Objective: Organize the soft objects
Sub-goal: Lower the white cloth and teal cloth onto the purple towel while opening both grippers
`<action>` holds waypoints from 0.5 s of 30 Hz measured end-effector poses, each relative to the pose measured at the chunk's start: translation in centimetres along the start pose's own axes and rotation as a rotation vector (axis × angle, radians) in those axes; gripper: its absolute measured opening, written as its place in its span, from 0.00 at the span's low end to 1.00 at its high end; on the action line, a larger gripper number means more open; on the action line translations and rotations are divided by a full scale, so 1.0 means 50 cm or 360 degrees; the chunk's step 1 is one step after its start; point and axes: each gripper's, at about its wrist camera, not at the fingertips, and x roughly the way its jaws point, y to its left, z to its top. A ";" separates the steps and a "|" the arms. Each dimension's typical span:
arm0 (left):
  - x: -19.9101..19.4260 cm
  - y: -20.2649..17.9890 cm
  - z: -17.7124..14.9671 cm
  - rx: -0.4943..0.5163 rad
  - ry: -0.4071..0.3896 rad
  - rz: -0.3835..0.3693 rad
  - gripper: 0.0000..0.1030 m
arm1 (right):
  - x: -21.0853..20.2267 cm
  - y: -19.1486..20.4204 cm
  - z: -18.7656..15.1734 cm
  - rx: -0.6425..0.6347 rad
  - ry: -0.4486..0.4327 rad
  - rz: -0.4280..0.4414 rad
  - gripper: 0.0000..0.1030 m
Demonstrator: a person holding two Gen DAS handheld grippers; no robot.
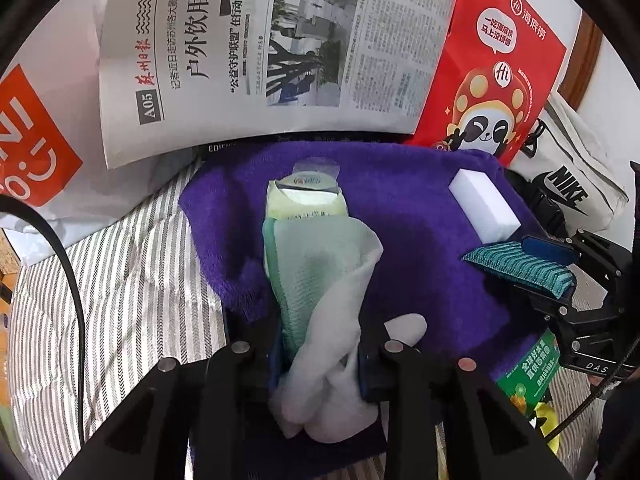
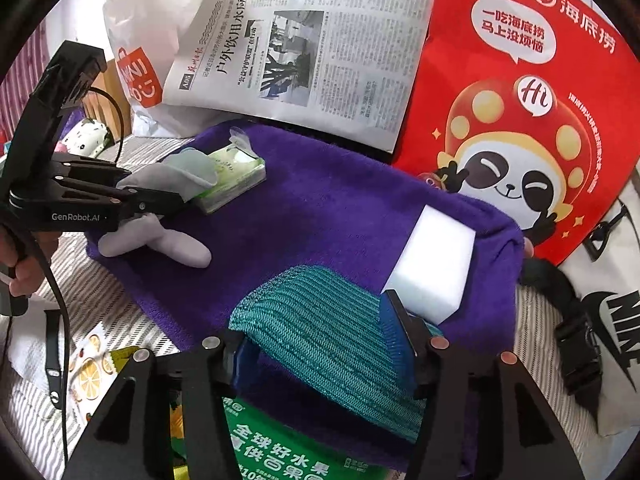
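L gripper [image 1: 320, 364] low over purple towel [image 1: 420, 216], jaws narrow w/ white sock [image 1: 340, 344] bunched between them; pads look to be pressing it, so read as gripping the sock. Sock's upper end draped over a pale green cloth [image 1: 316, 256] and the tissue pack [image 1: 306, 200] beyond; toe end flopped on towel, seen from R view as grey-white sock [image 2: 160, 240] under the L tool. R gripper [image 2: 320, 344] at near-right part of towel, jaws wide, teal knit cloth [image 2: 320, 320] lying between them; pads either side but appear apart from it, so open, not holding. White sponge block [image 2: 432, 260] just beside R gripper's far finger, on towel's right edge. Further out: newspaper [image 1: 272, 48] and red panda bag [image 2: 520, 120] propped behind towel, striped bedding [image 1: 120, 280] under all, green fruit leaflet [image 2: 280, 452] near the front. Step, as judged: setting soft items down on towel — teal cloth looks placed, sock mid-placement. Next likely needs L jaws opened clear of sock w/o dragging it off tissue pack, R pulled back straight so the finger doesn't catch knit or nudge sponge.
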 end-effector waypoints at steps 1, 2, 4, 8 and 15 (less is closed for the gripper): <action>-0.001 0.000 -0.001 -0.0001 0.0011 -0.0009 0.28 | -0.002 -0.001 -0.001 0.0008 0.0003 0.0023 0.61; -0.003 0.000 -0.002 -0.0001 0.0016 -0.0012 0.30 | -0.001 -0.002 -0.002 0.0019 0.0006 0.0047 0.67; -0.006 -0.001 -0.004 -0.0003 0.0022 -0.0017 0.32 | -0.001 -0.004 -0.003 0.0055 0.0019 0.0096 0.78; -0.017 -0.007 -0.007 0.0000 0.0033 -0.0007 0.37 | -0.001 -0.014 -0.005 0.0148 0.0035 0.0160 0.78; -0.047 -0.012 -0.017 0.0028 0.0029 0.0004 0.48 | -0.032 -0.034 -0.005 0.0305 0.0005 0.0180 0.78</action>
